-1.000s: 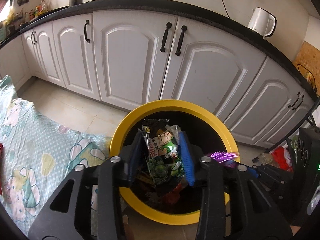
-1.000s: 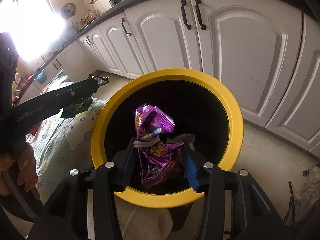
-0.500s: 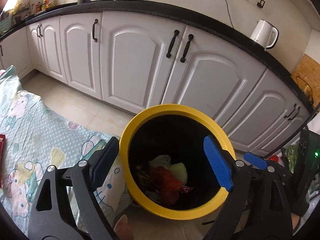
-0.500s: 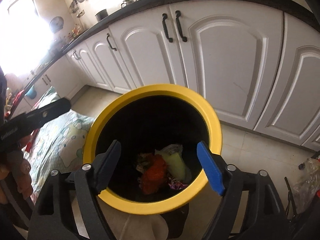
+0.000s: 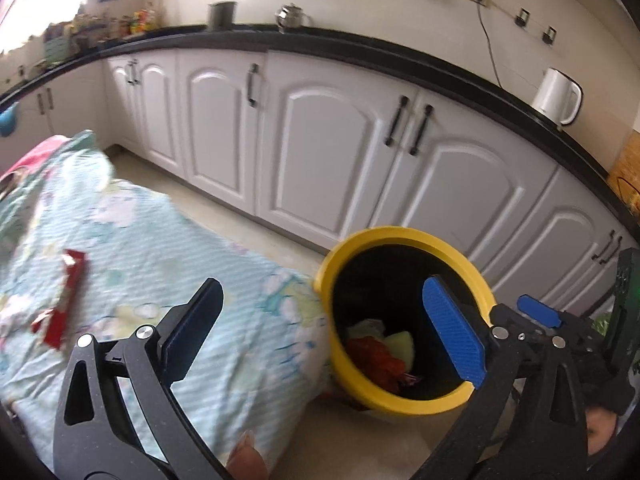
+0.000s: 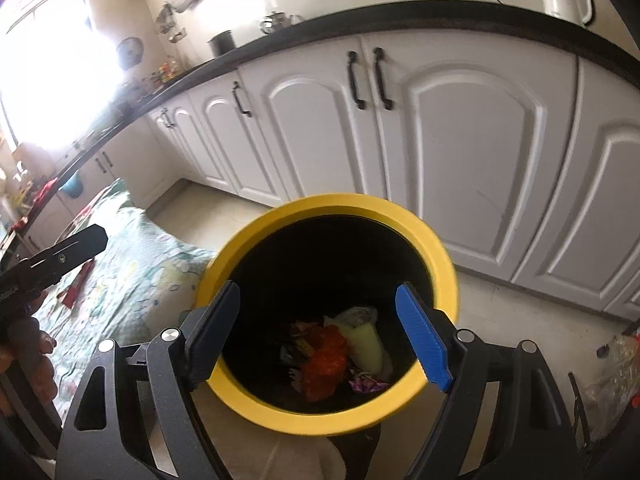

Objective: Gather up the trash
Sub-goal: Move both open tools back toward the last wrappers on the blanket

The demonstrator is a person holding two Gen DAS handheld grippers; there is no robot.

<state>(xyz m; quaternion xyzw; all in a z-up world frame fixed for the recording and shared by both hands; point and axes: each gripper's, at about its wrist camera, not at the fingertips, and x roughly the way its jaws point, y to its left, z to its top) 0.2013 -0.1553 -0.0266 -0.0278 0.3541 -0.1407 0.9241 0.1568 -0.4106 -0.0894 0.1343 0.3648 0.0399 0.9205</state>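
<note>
A yellow-rimmed black bin [image 5: 404, 236] [image 6: 440, 256] stands on the floor by the cabinets, with several wrappers in it: red [image 6: 324, 356], pale green [image 6: 364, 340] and purple [image 6: 364, 384]. My left gripper [image 5: 324, 332] is open and empty, above the edge of the patterned cloth [image 5: 132, 240] just left of the bin. A red wrapper [image 5: 64, 300] lies on that cloth at the left. My right gripper [image 6: 320, 332] is open and empty, right above the bin's mouth. The left gripper's finger [image 6: 68, 252] shows at the left of the right wrist view.
White cabinets [image 5: 332, 160] with black handles run behind the bin under a black counter [image 5: 360, 46]. A white kettle [image 5: 556, 96] stands on the counter. Plastic bags [image 6: 612, 368] lie on the floor to the right of the bin.
Both grippers opened and dropped their wrappers into the bin, green from the left, purple from the right. The left gripper has since swung left toward the cloth.
</note>
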